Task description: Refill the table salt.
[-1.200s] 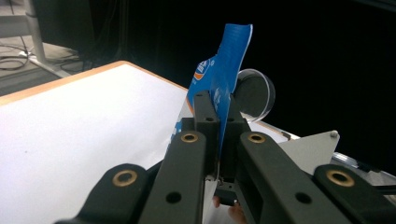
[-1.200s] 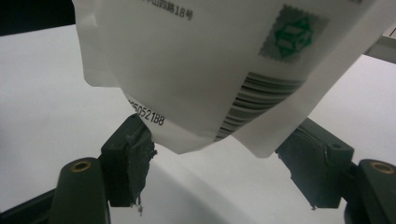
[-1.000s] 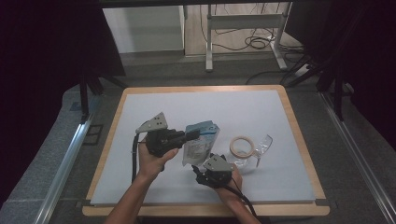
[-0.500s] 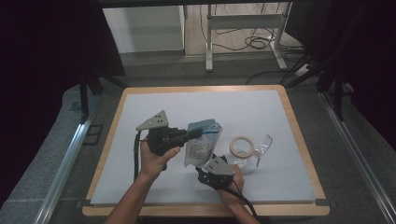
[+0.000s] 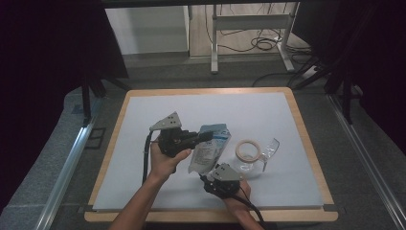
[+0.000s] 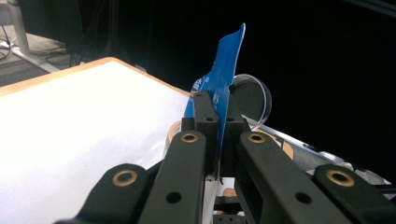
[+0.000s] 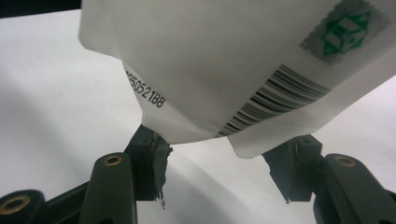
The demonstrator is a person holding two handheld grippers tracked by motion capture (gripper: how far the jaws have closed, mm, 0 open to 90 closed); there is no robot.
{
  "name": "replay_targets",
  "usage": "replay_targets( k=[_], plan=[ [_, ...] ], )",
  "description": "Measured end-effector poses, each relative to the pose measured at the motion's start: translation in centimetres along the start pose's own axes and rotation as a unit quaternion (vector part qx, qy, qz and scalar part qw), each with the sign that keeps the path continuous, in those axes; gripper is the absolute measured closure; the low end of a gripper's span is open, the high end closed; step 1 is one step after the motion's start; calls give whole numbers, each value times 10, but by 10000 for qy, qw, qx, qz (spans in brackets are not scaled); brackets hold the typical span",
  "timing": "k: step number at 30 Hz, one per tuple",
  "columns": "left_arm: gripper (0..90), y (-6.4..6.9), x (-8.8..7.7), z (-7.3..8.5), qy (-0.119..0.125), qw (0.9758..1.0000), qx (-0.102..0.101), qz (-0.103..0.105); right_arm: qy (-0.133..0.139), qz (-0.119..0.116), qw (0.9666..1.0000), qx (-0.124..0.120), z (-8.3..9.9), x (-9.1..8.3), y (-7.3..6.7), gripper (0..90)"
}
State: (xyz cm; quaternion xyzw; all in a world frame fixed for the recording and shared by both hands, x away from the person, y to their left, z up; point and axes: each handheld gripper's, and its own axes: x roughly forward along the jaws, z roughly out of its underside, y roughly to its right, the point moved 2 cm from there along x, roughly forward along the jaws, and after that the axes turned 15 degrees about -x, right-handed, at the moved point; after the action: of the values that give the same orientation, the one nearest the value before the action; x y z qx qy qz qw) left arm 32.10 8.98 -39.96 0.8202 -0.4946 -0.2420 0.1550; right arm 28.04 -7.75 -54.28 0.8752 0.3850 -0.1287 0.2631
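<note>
Left hand-held gripper point(image 5: 203, 136) clamped, right hand-held gripper point(image 7: 219, 175) half-closed

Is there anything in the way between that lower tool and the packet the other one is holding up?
Nothing visible. The right tool sits just under the packet, whose bottom corners hang between its two open jaws, which have just been closing. The left tool is shut on the packet's top edge. The tape roll lies off to one side.

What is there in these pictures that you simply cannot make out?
- Pouch: high view, print too small to read; right gripper view, top cut off by the frame edge.
- What the pouch holds: its opaque walls hide it.
- Roll of tape: left gripper view, mostly hidden behind the left gripper and pouch.
- Clear container: high view, too small and transparent to tell its shape.
- Right gripper: high view, fingertips hidden under the pouch.
</note>
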Motion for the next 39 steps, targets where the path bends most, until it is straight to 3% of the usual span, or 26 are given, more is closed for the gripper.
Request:
replay_targets(
  k=[9, 16, 20, 25, 31, 32, 35, 39],
  plan=[
    [900, 2, 13, 3, -171, 9999, -8, 7, -88, -100, 9997, 202, 2, -7, -5, 506],
    [900, 7, 20, 7, -228, 9997, 100, -72, -123, 50, 9995, 277, 0, -8, -2, 510],
    [900, 7, 20, 8, -184, 9996, 178, -139, -158, 14, 9994, 309, 0, -8, 0, 509],
    [900, 5, 13, 9, -119, 9998, 150, -96, -243, 131, 9991, 307, 3, -12, 2, 426],
    [900, 12, 3, 7, -41, 9998, 191, -46, -347, 226, 9988, 271, 5, -16, 2, 185],
    [900, 12, 2, 7, -30, 9998, 188, -16, -272, 98, 9993, 245, 5, -15, 3, 135],
    [900, 15, -1, 6, -15, 9998, 177, 33, -154, 19, 9997, 205, 3, -15, 3, 109],
    [900, 19, -3, 7, -24, 9998, 165, 139, 106, 52, 9999, 110, -6, -16, 4, 76]
  ],
)
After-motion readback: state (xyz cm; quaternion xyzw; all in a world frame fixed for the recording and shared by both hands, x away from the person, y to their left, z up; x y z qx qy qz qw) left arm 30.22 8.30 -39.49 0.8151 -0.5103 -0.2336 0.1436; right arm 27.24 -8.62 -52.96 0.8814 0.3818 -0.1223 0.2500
